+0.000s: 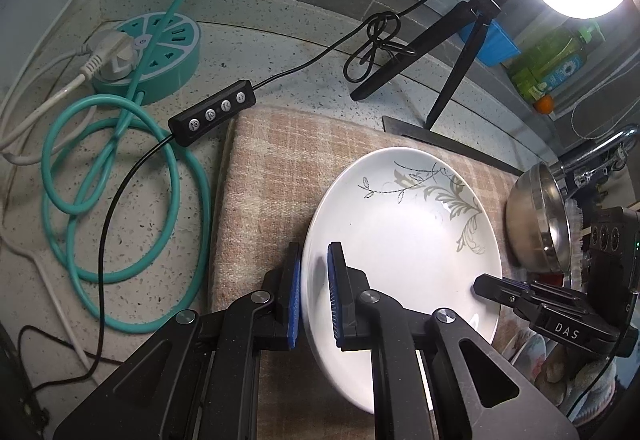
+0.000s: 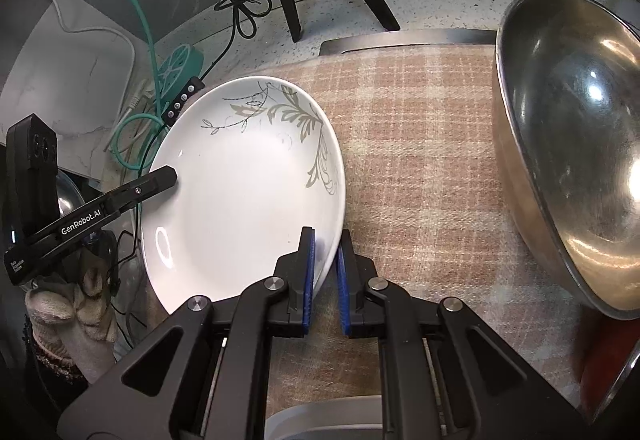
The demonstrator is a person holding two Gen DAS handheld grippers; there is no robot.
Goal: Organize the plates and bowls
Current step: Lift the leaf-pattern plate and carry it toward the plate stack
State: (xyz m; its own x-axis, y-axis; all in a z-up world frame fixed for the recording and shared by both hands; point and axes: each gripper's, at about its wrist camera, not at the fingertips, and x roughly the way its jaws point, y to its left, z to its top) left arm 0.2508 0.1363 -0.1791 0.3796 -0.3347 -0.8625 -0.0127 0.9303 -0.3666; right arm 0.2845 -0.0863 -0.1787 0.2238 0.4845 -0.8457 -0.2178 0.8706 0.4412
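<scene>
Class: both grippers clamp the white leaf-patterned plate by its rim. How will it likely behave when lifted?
The plate looks glazed and glossy, so probably slippery in the left gripper and right gripper. Likely rigid ceramic, fragile if dropped.

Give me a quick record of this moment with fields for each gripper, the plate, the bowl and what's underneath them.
left gripper: shut on the white plate's rim, left edge
right gripper: shut on the same plate's rim, opposite edge
white plate: leaf pattern along one side, empty, pinched from both sides
steel bowl: tilted on its side, right of the plate, untouched
surface: checked cloth over a speckled countertop
nearby clutter: teal power strip, teal cable, tripod
</scene>
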